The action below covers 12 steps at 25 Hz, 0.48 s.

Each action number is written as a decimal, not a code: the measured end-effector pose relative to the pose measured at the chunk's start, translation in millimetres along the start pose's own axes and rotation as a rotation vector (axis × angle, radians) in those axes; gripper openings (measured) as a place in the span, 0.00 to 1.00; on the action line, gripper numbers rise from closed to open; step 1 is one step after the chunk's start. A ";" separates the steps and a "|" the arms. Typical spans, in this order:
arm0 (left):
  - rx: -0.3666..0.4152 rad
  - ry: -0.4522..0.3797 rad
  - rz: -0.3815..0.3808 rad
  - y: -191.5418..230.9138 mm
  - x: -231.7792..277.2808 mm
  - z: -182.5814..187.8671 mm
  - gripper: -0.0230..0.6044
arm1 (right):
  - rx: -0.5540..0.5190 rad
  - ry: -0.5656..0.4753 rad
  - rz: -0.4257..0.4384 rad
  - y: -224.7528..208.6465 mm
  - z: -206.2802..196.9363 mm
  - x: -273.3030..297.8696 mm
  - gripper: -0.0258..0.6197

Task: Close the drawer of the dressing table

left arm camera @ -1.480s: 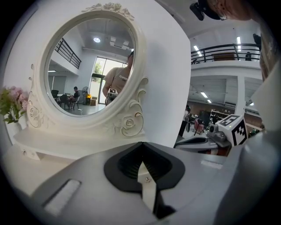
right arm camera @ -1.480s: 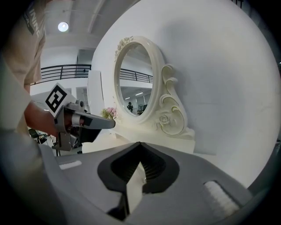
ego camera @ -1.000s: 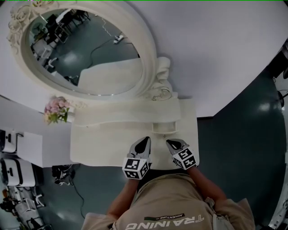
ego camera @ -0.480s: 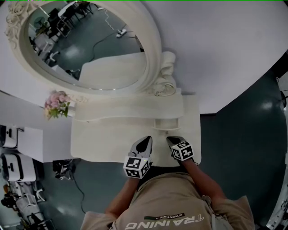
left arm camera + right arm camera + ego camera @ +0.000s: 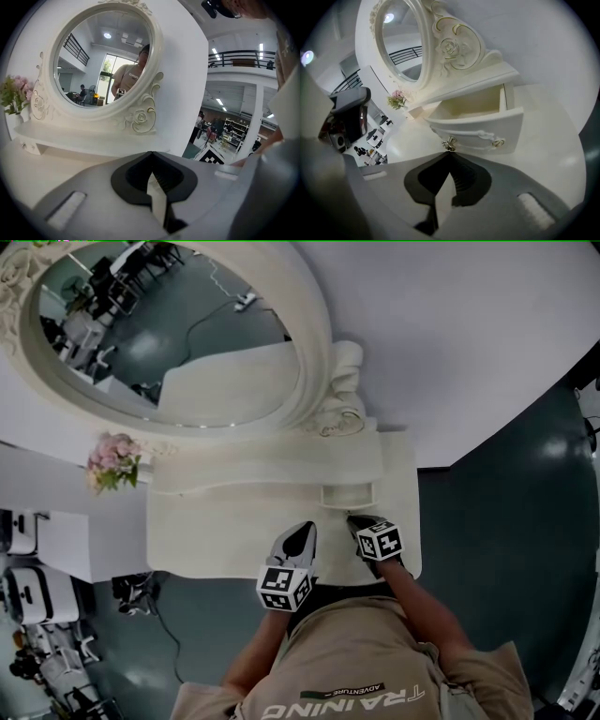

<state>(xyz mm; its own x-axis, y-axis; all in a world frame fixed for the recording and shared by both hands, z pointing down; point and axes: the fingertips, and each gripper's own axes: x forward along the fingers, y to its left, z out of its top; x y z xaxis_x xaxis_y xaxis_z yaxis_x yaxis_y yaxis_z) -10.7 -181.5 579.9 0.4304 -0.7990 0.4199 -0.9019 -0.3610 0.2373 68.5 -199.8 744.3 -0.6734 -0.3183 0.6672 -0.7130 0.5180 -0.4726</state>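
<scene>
The small drawer (image 5: 480, 125) stands pulled out at the worktop's (image 5: 401, 150) right end (cream, like everything here). The right gripper (image 5: 449, 153), fingers (image 5: 465, 180) pressed together, points at its knob (image 5: 450, 143). The left gripper (image 5: 151, 154) is likewise clenched, holding nothing.

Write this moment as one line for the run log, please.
drawer: open | right tool: shut, empty, tips at knob | left tool: shut, empty, above dressing table
</scene>
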 end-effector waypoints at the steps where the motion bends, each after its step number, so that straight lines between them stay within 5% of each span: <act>1: -0.003 0.000 0.005 1.7 0.1 -0.1 0.07 | 0.010 0.004 0.008 0.1 -0.7 0.4 0.04; 12: -0.030 0.022 0.029 15.6 7.4 -5.5 0.07 | 0.037 0.033 0.043 1.2 -0.3 4.4 0.04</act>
<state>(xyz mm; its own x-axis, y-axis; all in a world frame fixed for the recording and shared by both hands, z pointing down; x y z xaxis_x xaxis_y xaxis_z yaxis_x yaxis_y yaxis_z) -21.4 -190.4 591.5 0.4051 -0.7982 0.4459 -0.9126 -0.3233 0.2504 64.8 -200.3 746.9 -0.6973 -0.2701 0.6640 -0.6908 0.5004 -0.5219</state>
